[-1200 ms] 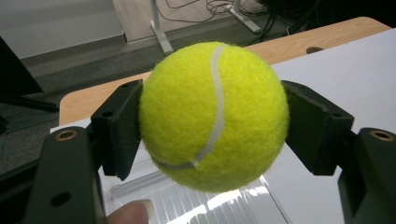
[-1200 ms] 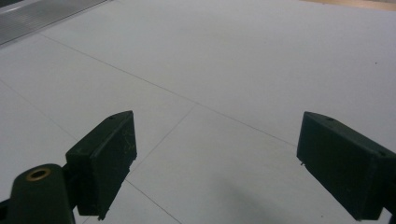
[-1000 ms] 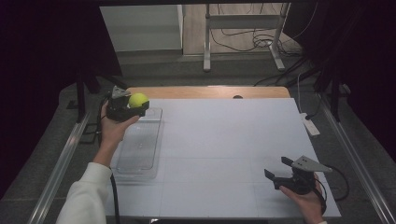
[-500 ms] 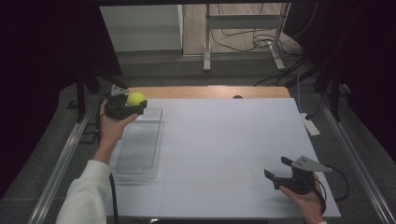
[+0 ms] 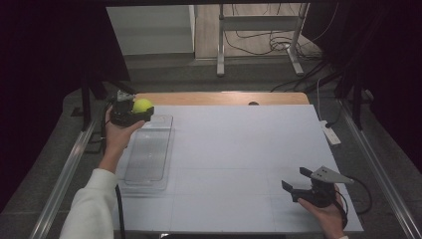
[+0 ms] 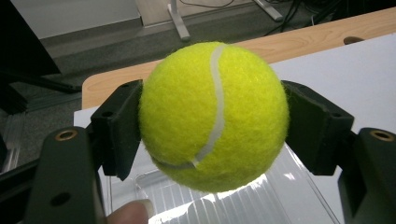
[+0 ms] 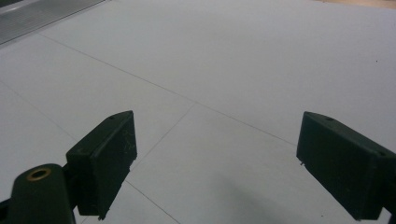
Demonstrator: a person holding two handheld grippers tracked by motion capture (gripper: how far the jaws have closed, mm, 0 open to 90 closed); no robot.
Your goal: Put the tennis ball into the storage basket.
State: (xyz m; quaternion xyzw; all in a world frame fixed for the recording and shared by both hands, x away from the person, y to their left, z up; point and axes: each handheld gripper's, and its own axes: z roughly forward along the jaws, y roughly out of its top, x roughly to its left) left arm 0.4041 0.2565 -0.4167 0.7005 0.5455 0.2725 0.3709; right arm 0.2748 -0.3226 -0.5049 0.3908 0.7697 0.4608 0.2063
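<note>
Two risks stand out, both tied to the tennis ball held in the left gripper above the far end of the clear plastic tray. First — the grip is on a fuzzy round body, taken by two flat black pads at roughly its widest line; if the jaws ease off before the ball is low, my judgement is that it drops, bounces off the hard tray floor and rolls out over the low rim onto the white table or off the near wooden edge. Second — the tray looks light and sits loose near the table's left edge, so a downward knock from the gripper body could shove or tip it. Left gripper state: jaws spread about a ball's width and clamped on the ball, which bulges slightly between the pads; ball is clear of the tray, not touching it, with the ribbed tray floor visible beneath in the left gripper view. Right gripper: jaws held wide apart, nothing between them, hovering low over bare table at the near right, well apart from ball and tray.
</note>
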